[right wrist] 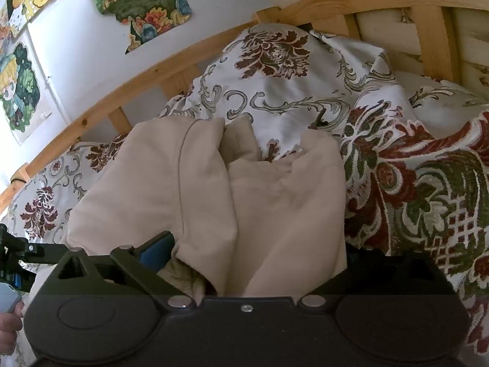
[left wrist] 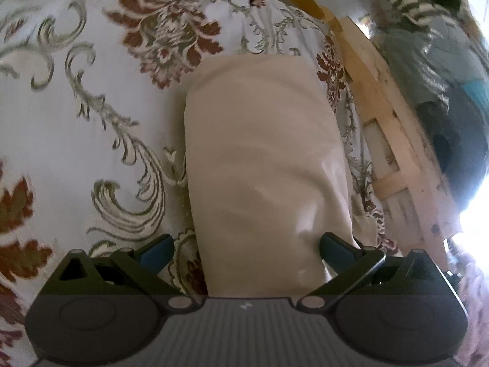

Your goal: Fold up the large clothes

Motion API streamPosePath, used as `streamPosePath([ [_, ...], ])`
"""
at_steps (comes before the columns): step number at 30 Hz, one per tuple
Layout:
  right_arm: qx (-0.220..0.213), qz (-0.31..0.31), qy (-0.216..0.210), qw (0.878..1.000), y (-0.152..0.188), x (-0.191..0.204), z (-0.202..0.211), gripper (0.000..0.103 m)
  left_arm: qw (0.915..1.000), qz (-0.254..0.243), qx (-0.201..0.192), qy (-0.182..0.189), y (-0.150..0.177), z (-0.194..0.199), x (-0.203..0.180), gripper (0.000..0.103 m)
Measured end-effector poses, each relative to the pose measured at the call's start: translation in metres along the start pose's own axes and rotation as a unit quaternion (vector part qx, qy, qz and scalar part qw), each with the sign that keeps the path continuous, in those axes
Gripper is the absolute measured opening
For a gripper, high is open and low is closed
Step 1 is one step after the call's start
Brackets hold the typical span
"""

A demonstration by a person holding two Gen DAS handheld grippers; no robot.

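beige garment [left wrist: 262, 159]: lies in a long folded strip on the floral bedspread [left wrist: 76, 116], near the bed's wooden rail [left wrist: 394, 140].
left tongs [left wrist: 246, 249]: spread wide, cloth between them, pads not pressing.
right tongs [right wrist: 256, 250]: spread wide over bunched cloth; right finger hidden.
open room: bedspread bare to the left.
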State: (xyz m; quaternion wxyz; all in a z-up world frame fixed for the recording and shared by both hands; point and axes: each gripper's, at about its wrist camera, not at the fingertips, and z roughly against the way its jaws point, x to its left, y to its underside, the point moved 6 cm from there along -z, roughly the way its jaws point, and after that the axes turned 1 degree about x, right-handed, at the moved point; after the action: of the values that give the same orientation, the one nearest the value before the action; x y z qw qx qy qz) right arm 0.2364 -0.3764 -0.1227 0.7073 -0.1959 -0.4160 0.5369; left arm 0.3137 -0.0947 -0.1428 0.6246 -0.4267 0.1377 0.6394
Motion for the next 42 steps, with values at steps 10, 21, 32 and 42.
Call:
streamPosePath([
  [10,0.001,-0.017,-0.015,1.000,0.003,0.003,-0.002,0.080,0.9991,0.009,0.023,0.034,-0.004,-0.007,-0.007,0.086],
  [21,-0.033,-0.001,-0.049,0.998,-0.002,0.017,0.014,0.029,0.9968,-0.072,0.014,-0.033,-0.007,0.009,-0.039,0.059],
  [32,-0.121,0.131,-0.108,0.978,-0.022,0.122,0.017,0.022,0.9884,-0.120,-0.060,-0.072,-0.049,0.088,-0.026,0.058],
  [42,-0.050,0.129,-0.089,0.986,0.002,0.156,-0.065,0.040,0.9848,-0.088,-0.076,-0.130,-0.053,0.103,0.048,0.064],
])
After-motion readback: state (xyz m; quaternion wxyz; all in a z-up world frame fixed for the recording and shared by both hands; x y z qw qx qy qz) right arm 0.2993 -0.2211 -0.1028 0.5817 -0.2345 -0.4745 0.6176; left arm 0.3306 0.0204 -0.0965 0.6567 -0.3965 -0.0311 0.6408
